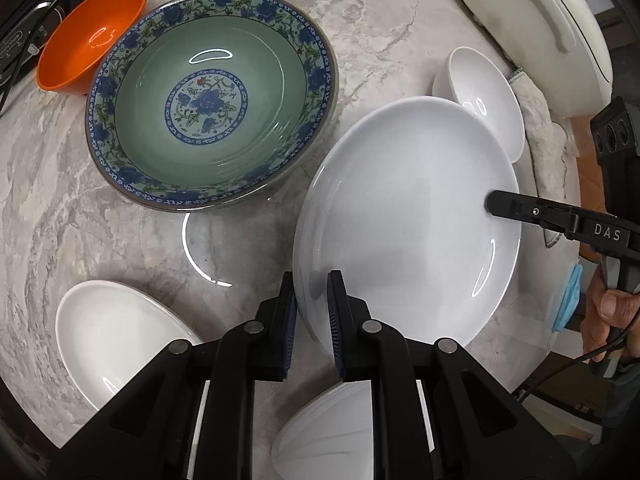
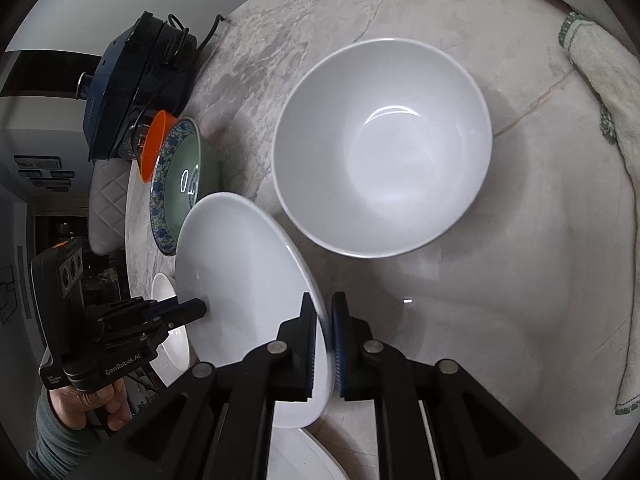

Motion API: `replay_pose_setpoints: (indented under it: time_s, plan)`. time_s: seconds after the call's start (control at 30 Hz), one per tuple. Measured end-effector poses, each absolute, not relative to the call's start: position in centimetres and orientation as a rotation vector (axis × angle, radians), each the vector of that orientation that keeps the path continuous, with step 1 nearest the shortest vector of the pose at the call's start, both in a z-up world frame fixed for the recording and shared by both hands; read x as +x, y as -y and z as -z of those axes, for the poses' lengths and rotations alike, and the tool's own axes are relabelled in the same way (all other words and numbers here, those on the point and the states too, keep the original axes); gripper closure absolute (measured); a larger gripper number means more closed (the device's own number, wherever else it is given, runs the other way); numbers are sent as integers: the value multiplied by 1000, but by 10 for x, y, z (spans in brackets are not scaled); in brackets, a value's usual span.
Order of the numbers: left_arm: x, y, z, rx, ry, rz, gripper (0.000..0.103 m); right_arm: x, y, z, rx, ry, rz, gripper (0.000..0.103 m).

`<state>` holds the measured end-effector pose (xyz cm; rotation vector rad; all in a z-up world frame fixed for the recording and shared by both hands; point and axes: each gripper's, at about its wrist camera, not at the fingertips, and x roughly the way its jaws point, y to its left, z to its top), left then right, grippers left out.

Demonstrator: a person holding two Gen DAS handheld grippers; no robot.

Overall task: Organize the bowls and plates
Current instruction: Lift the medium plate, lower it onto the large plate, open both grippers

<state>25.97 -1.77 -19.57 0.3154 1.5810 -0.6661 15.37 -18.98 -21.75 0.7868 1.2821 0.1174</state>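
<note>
A white plate (image 1: pixel 404 220) is held tilted above a marbled grey tabletop (image 1: pixel 120 240), gripped from two sides at once: the left tool (image 1: pixel 312 312) is clamped on its near rim, one blue-padded finger on each face, while the right tool (image 2: pixel 325 344) pinches the opposite edge in the same manner. In the left wrist view the right tool's black finger, marked "DAS", reaches in over the plate's far edge, with the person's right hand (image 1: pixel 608 320) wrapped around the handle at the frame's right side. Behind the plate on the tabletop sits a large green bowl (image 1: pixel 212 96) with a blue floral border, and touching its far side an orange bowl (image 1: pixel 92 36). A small white bowl (image 1: pixel 484 100) lies just beyond the plate's upper edge; seen from the right wrist camera it stands upright and empty. A second white dish (image 1: pixel 116 336) rests at lower left, and a white ribbed bowl (image 1: pixel 328 436) shows beneath the left tool. A folded cloth (image 2: pixel 612 160) with green trim lies along the tabletop's edge, and a dark appliance (image 2: pixel 136 84) with cords stands beyond the orange bowl.
</note>
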Motion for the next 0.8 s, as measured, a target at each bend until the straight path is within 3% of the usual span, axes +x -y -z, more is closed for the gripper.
replay_pose_setpoints:
  time_s: [0.43, 0.8]
  plan:
    - [183, -41, 119, 307, -1558, 726, 90, 98, 157, 159, 768, -1245, -137, 92]
    - [72, -111, 125, 282, -1584, 706, 90, 16, 90, 149, 698, -1274, -115, 92]
